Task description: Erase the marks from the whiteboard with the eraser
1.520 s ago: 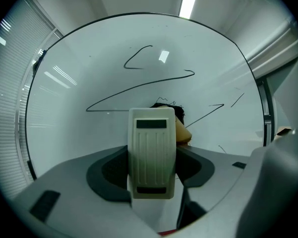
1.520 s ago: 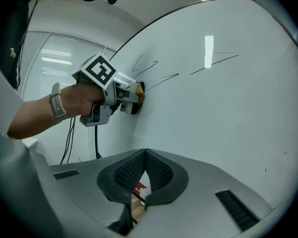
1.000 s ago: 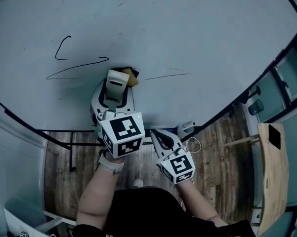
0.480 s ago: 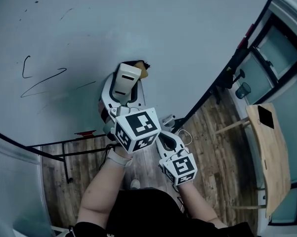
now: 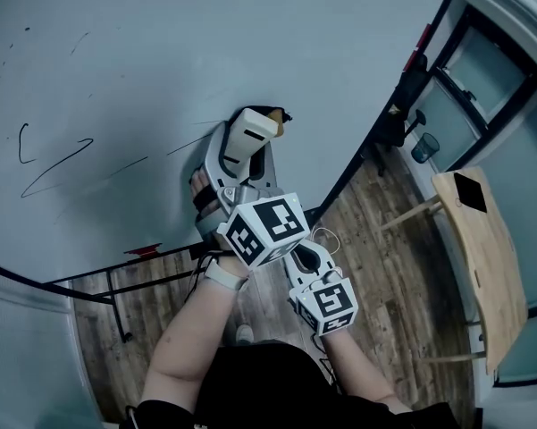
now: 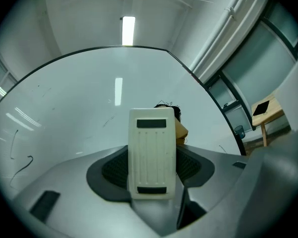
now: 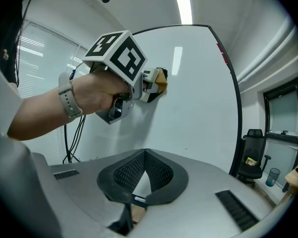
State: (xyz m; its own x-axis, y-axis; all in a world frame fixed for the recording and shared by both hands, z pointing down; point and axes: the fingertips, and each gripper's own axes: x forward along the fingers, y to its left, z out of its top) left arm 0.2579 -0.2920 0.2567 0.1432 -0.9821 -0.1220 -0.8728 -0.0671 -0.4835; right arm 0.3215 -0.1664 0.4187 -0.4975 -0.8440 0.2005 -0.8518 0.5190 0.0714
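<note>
Moved rightward along the whiteboard, left gripper clamps the eraser; right gripper hangs closed, empty.

No words, numbers or brand names can be read anywhere. The whiteboard carries only loose black pen strokes, not letters. The cubes on the left gripper and right gripper show black-and-white square patterns, not text.

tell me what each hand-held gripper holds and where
Left hand-held gripper: the eraser, clamped across its long sides at the near half. Right hand-held gripper: nothing, jaws shut.
</note>
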